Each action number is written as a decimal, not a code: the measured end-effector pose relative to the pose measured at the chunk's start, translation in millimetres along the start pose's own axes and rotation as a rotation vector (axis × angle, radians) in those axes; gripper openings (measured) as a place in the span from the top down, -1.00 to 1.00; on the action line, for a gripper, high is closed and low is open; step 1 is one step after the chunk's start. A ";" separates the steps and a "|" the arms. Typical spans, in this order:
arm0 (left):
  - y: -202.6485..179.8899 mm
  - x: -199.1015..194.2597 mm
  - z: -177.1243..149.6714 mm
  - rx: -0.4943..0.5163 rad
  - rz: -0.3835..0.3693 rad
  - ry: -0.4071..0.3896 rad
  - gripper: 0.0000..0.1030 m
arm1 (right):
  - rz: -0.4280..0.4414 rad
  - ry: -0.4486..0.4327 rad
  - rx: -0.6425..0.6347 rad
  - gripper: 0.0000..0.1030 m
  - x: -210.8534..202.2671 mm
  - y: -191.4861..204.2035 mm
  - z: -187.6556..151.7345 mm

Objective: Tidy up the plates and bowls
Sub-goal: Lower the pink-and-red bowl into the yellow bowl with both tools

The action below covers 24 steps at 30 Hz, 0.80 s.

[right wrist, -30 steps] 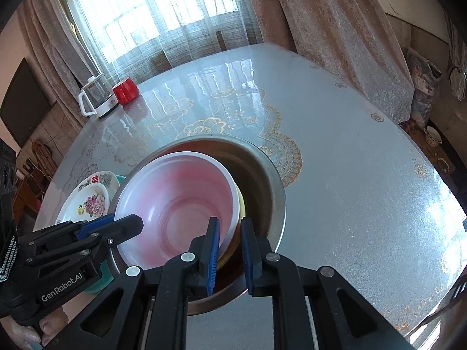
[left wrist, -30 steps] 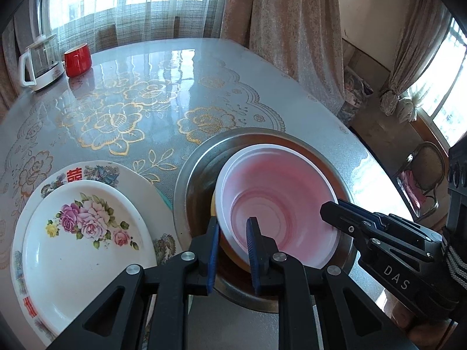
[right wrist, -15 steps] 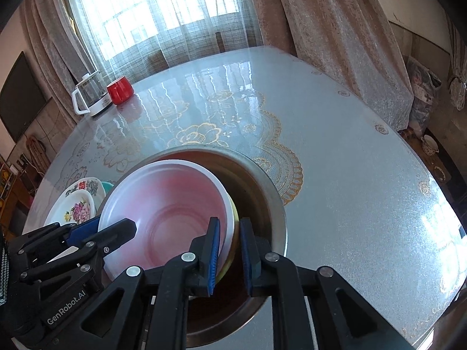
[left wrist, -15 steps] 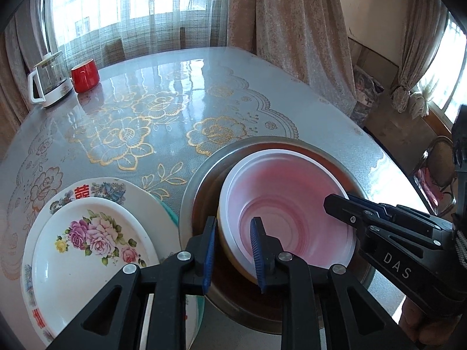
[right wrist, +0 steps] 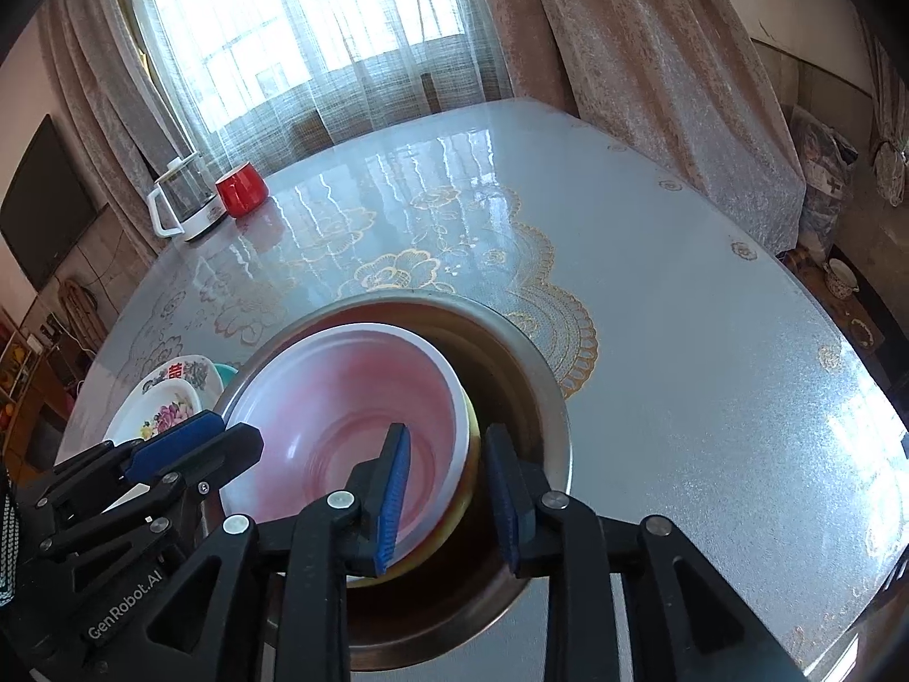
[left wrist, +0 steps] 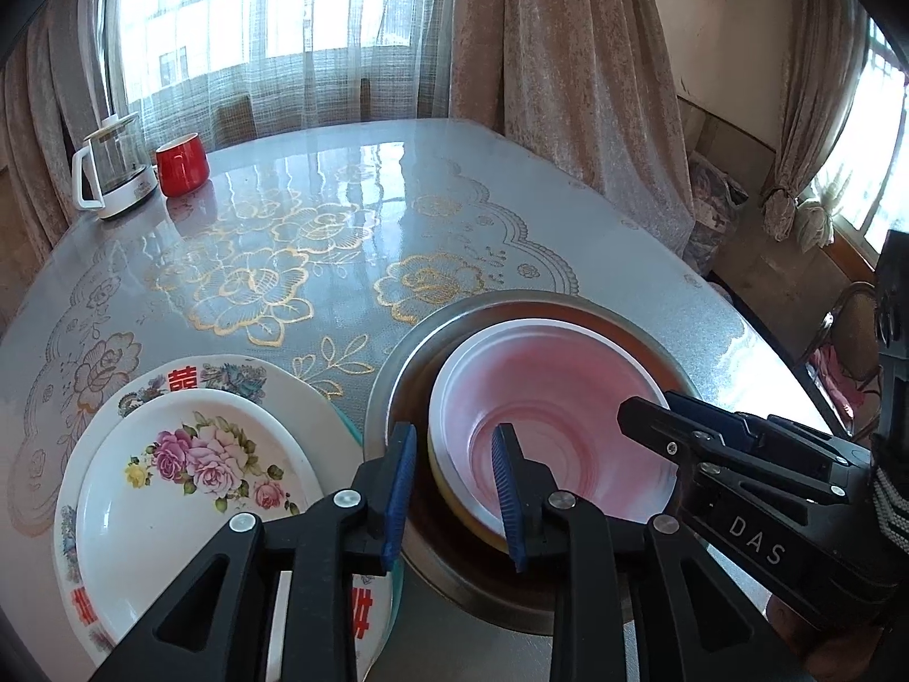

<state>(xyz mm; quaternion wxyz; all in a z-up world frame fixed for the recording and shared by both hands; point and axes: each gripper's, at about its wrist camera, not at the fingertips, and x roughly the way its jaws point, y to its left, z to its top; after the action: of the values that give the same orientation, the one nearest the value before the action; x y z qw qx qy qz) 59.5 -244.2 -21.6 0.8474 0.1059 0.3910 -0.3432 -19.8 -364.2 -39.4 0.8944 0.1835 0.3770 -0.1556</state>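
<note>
With the pink bowl [left wrist: 554,426] nested in the metal basin [left wrist: 397,358] beside stacked plates [left wrist: 187,472], both claws, left claw [left wrist: 454,497] and right claw [right wrist: 446,497], have just been opening, straddling its rim unpinched, little remaining.

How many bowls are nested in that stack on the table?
3 visible: a steel basin at the bottom, a yellow bowl showing only as a rim inside it, and a pink-tinted white bowl on top. Others may be hidden underneath.
</note>
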 end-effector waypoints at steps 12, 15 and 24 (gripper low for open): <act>-7.1 2.3 -7.5 0.029 0.010 0.010 0.45 | -0.053 -0.011 -0.035 0.63 6.2 3.8 -1.9; -7.3 2.8 -10.6 0.017 0.001 0.008 0.46 | -0.053 -0.008 -0.031 0.62 6.3 3.9 -1.8; -3.7 -6.0 -12.0 -0.012 -0.017 -0.006 0.46 | -0.033 -0.022 -0.012 0.50 -0.7 2.1 -1.5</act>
<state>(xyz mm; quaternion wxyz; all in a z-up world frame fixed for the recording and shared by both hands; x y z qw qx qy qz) 47.1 -238.6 -25.0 0.8461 0.0967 0.3915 -0.3484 -20.3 -361.6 -39.3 0.8969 0.1699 0.3710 -0.1702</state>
